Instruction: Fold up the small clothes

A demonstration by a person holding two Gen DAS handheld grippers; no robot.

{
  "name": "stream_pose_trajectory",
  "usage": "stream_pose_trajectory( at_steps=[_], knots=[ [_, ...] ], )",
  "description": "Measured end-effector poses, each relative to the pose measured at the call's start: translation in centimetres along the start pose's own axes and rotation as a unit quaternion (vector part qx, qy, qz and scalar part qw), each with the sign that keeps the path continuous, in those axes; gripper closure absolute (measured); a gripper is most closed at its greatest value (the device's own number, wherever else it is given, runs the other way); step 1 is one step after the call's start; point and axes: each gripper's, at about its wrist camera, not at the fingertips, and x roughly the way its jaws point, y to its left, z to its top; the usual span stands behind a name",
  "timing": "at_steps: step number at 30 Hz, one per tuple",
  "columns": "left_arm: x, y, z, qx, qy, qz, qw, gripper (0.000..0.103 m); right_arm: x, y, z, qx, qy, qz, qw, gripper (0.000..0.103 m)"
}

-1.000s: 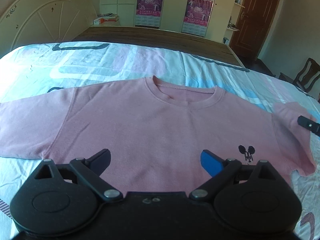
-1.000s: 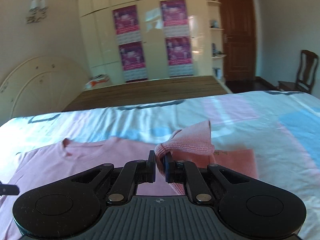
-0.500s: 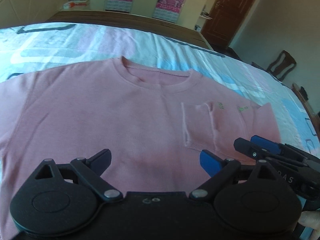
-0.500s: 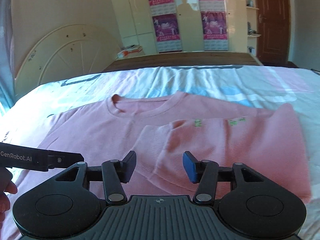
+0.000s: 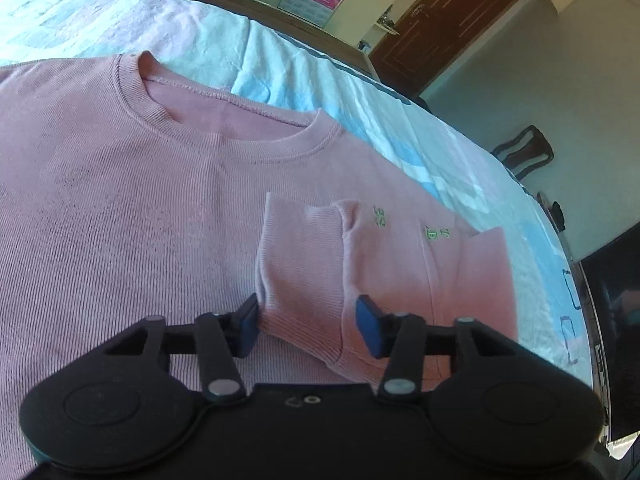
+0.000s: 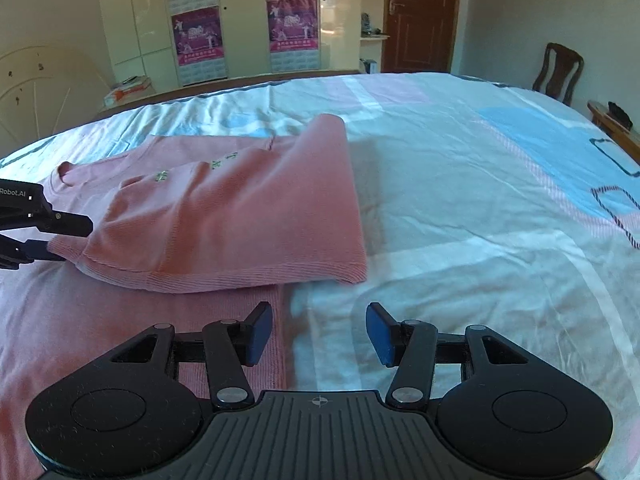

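The pink sweatshirt lies flat on the bedsheet, its neckline turned away from the left gripper, so the body runs lengthwise from just under that tool toward the far edge of the bed; one side has been folded inward over the chest, and the folded sleeve lies on top, its long axis running from the far right down toward the tool, cuff end nearest it; small green lettering shows on the folded panel just beyond the cuff.

The left gripper has its jaws parted with the ribbed cuff lying between them; the left pad touches the cuff's edge, the right pad stands just clear of the fabric, so nothing is clamped.

In the right wrist view the right gripper is spread wide and grips nothing; it hovers low over the sweatshirt's lower side edge, the left finger above pink cloth and the right finger above bare sheet; the folded panel lies just ahead of it, its straight folded edge pointing away from the tool; the left gripper's fingers show at the far left, at the cuff.
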Motion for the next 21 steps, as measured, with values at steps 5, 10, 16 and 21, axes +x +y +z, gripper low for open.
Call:
stream_pose_trajectory(
  at_steps=[5, 10, 16, 21],
  knots=[
    [-0.4, -0.2, 0.4, 0.003, -0.014, -0.001, 0.9999, 0.095, 0.3, -0.1, -0.3, 0.003, 0.000, -0.012, 1.000, 0.040],
    [-4.6, -1.3, 2.4, 0.014, -0.086, -0.026, 0.9959, 0.096, 1.4, 0.8, 0.1, -0.004, -0.004, -0.009, 1.000, 0.040],
    [-10.8, -0.7, 5.9, 0.026, -0.174, -0.019, 0.9843, 0.096, 2.8, 2.0, 1.1, -0.008, -0.016, -0.004, 1.000, 0.041],
    [-11.7, 2.7, 4.9, 0.022, -0.177, 0.036, 0.9834, 0.096, 3.8, 3.0, 2.3, -0.001, -0.023, 0.013, 1.000, 0.066]
  ],
)
